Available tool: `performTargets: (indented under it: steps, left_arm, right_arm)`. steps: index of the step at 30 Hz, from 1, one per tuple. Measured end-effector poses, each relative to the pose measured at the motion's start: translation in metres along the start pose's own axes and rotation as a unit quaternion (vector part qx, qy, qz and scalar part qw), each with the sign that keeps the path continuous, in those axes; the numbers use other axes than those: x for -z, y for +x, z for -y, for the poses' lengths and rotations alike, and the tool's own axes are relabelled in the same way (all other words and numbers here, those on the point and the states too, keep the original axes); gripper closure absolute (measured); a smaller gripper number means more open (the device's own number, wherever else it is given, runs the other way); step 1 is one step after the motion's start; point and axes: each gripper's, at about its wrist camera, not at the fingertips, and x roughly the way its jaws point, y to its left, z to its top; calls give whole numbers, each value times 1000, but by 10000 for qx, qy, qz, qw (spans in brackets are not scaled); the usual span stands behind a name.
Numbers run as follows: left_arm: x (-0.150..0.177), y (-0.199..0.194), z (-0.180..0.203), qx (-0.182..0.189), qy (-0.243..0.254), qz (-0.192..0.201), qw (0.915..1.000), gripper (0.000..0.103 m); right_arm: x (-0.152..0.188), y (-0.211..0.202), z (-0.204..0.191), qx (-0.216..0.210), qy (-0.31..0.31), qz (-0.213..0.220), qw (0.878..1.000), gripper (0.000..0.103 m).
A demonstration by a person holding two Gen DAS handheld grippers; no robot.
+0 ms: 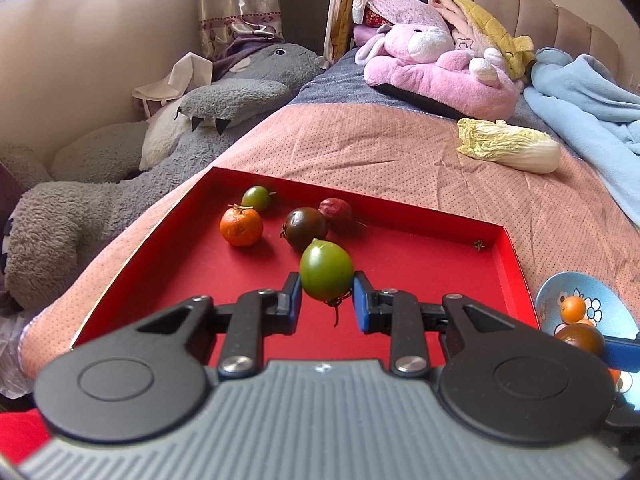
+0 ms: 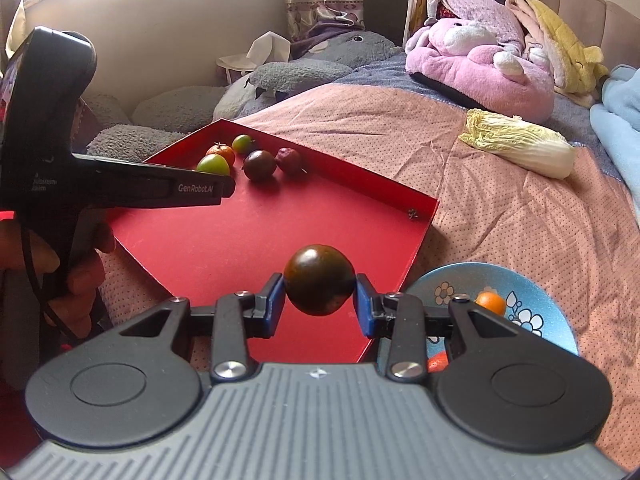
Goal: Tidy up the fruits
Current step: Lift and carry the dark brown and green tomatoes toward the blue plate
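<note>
The left gripper (image 1: 327,300) grips a green tomato (image 1: 326,270) above the red tray (image 1: 420,276); the right gripper (image 2: 320,304) clasps a dark tomato (image 2: 319,279) — over the tray's near edge, beside the blue bowl (image 2: 532,292).

Each handheld gripper, the left gripper (image 1: 326,300) and the right gripper (image 2: 320,306), has a ribbed grey body flanked by two round black discs, with black linkage arms fastened by silver screws and fingers faced in blue pads (image 1: 295,296). Seen from the right wrist camera, the left unit's black side bears white "GenRobot.AI" lettering and a thin black cable runs down its handle. The person's left hand (image 2: 76,280) shows bare skin.
</note>
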Motion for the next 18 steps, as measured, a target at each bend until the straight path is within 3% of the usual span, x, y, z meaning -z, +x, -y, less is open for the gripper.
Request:
performTargets:
  steps: [18]
  left_arm:
    - [2,7,10,-42,142,-84,9999,73]
  right_arm:
    - [10,0,9,-162,201,44,9997,60]
